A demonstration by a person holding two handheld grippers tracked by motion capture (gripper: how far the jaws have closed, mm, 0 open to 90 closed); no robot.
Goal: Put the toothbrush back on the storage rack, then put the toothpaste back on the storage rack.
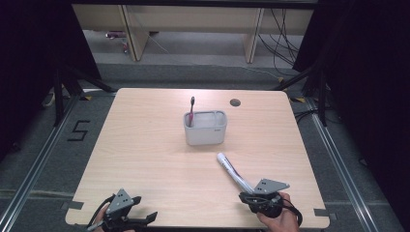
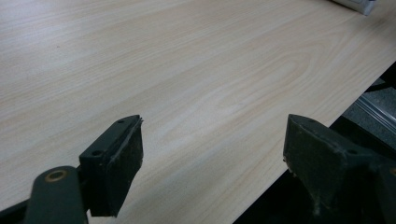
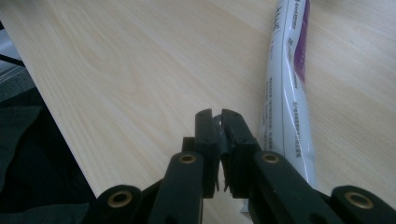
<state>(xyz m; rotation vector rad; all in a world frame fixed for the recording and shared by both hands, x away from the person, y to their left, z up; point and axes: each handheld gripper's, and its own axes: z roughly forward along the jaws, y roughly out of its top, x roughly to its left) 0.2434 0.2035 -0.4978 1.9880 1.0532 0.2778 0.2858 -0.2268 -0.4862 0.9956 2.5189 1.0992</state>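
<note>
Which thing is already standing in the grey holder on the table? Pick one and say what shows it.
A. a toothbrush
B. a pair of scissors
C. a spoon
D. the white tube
A: in the high view a toothbrush stands upright in the grey holder, while the white tube lies on the table, its end pinched in the right gripper.

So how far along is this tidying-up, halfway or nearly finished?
About halfway, it seems. Done: a toothbrush already stands in the grey holder. In hand: the right hand-held gripper is shut on the flat end of the toothpaste tube, which seems to lie on the table. Left: probably putting it in the holder. The left hand-held gripper waits open.
</note>
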